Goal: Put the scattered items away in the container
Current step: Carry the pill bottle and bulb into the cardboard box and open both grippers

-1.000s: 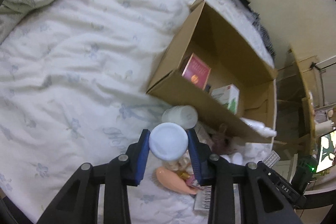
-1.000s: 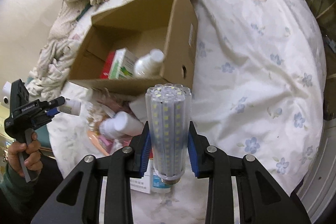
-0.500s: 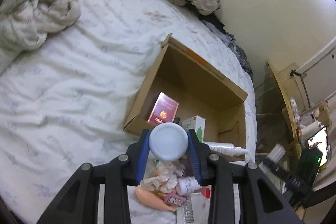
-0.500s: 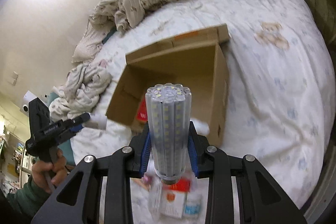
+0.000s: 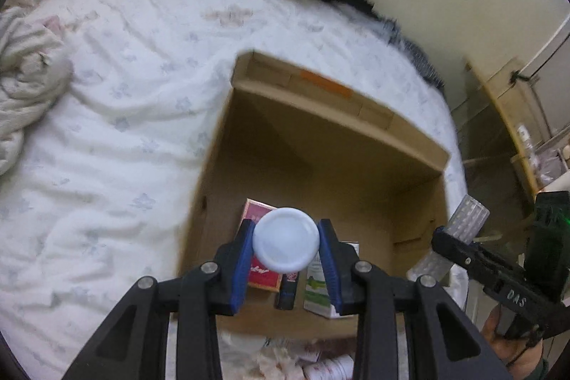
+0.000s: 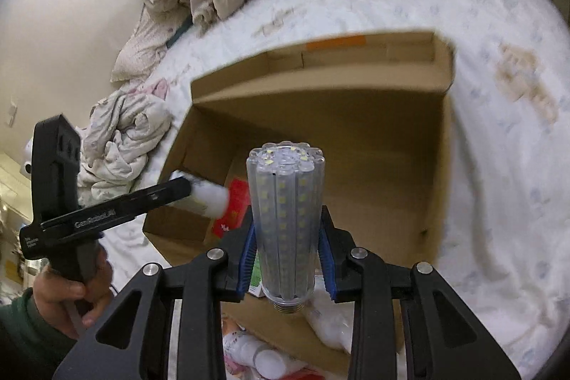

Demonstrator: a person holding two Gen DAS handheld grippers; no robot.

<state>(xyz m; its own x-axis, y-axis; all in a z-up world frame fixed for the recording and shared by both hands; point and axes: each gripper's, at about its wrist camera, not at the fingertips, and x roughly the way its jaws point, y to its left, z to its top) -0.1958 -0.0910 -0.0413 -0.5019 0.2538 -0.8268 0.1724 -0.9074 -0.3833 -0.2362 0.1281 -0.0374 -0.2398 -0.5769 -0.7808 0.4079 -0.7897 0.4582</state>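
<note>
Step in hand: carrying 2 items to the cardboard box (image 5: 320,145) on the bed (image 5: 107,166); both are over its open top, not yet dropped.
Left tongs (image 5: 286,248): closed on a white-capped bottle (image 5: 286,246), seen cap-first above the red packet (image 5: 260,273) and green-white carton (image 5: 315,291) lying in the box.
Right tongs (image 6: 286,237): closed on an LED corn bulb (image 6: 285,219), screw base toward the camera.
Still scattered: small bottles (image 6: 263,358) on the bed, just before the near wall of the box.
Next move, as judgement: lower each item inside, open the tongs, and keep the 2 tools apart.
</note>
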